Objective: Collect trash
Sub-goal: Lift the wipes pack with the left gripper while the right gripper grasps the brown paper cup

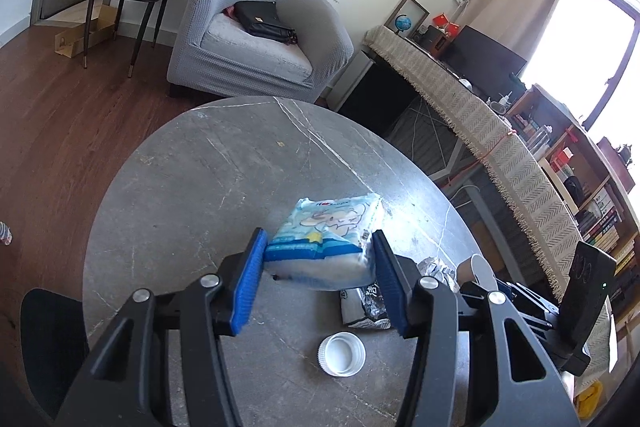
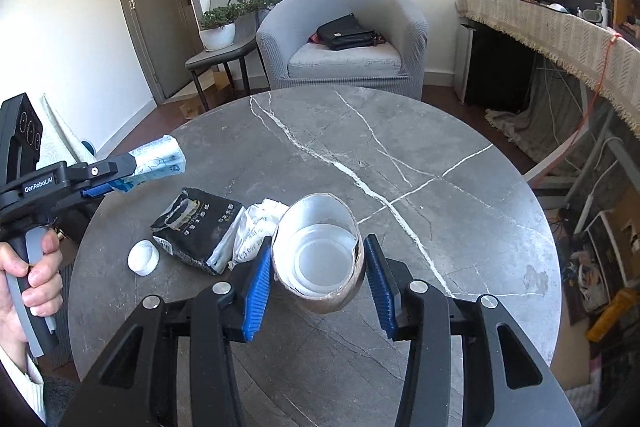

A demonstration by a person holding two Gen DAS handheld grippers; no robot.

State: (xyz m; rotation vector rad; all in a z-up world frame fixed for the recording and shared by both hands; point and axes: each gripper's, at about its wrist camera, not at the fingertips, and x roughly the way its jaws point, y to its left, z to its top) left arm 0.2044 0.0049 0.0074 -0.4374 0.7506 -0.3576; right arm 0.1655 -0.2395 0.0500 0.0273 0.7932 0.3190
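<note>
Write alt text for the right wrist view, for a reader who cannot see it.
The right hand-held gripper brackets a brown paper cup over a round grey marble table, jaws not quite touching it. Left of it lie a black wrapper, crumpled paper and a white cap; the left hand-held gripper holds a blue tissue pack.

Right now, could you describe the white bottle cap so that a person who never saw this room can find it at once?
Find the round grey marble table in front of the grey armchair. Near its edge on the left gripper's side lies a small pile of trash, with a black foil bag. The white bottle cap lies just beside that bag, open side up: the only small, round, ribbed piece there.
</note>
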